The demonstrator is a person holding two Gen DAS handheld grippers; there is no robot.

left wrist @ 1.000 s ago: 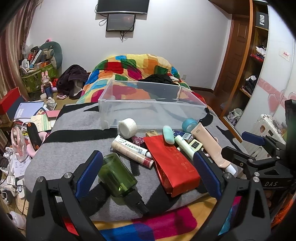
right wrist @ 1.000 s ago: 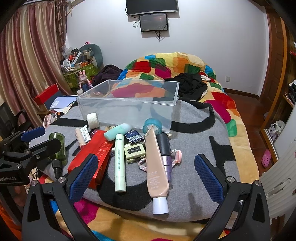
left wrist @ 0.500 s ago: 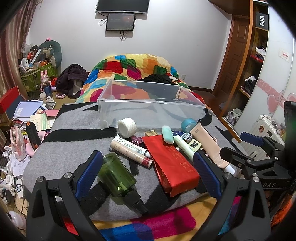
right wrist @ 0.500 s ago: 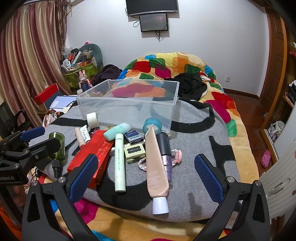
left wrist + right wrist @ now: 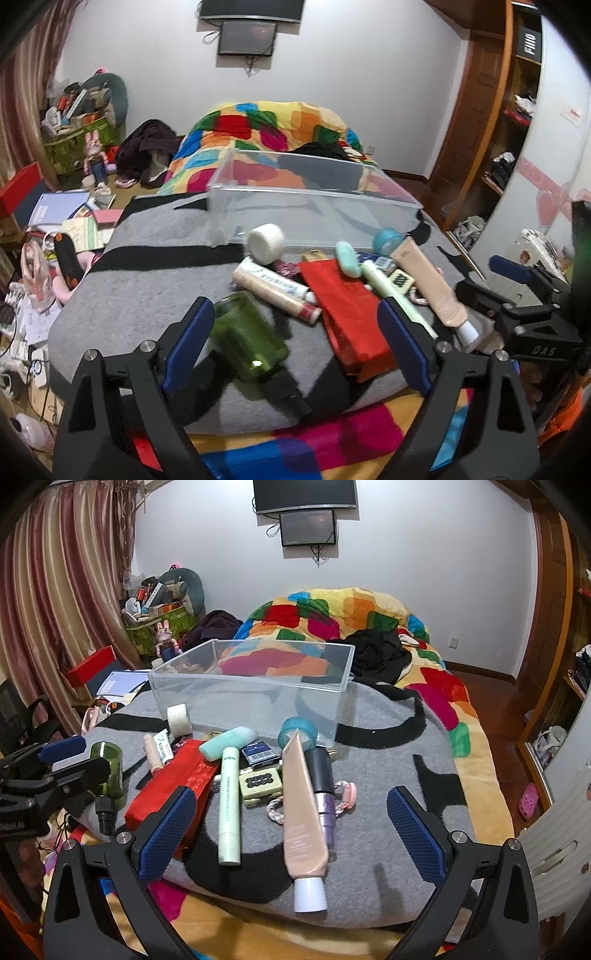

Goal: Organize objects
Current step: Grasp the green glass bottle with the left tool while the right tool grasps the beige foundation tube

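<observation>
A clear plastic bin [image 5: 314,206] [image 5: 251,698] stands empty on a grey blanket on the bed. In front of it lie several toiletries: a green bottle [image 5: 247,339] [image 5: 109,764], a red pouch [image 5: 351,317] [image 5: 170,790], a beige tube [image 5: 303,808] [image 5: 432,288], a pale green tube [image 5: 229,805], a white tape roll [image 5: 266,240], a teal tape roll [image 5: 298,733]. My left gripper [image 5: 295,347] is open, its left pad beside the green bottle. My right gripper [image 5: 291,830] is open, low over the two tubes.
A colourful quilt [image 5: 332,627] with dark clothes [image 5: 380,653] lies behind the bin. Floor clutter and a red box [image 5: 18,184] are at the left. A wooden door and shelves [image 5: 498,110] are at the right. The bed's front edge is just below the grippers.
My left gripper has edged slightly forward toward the green bottle. The right gripper has hardly moved. No object has been moved.
</observation>
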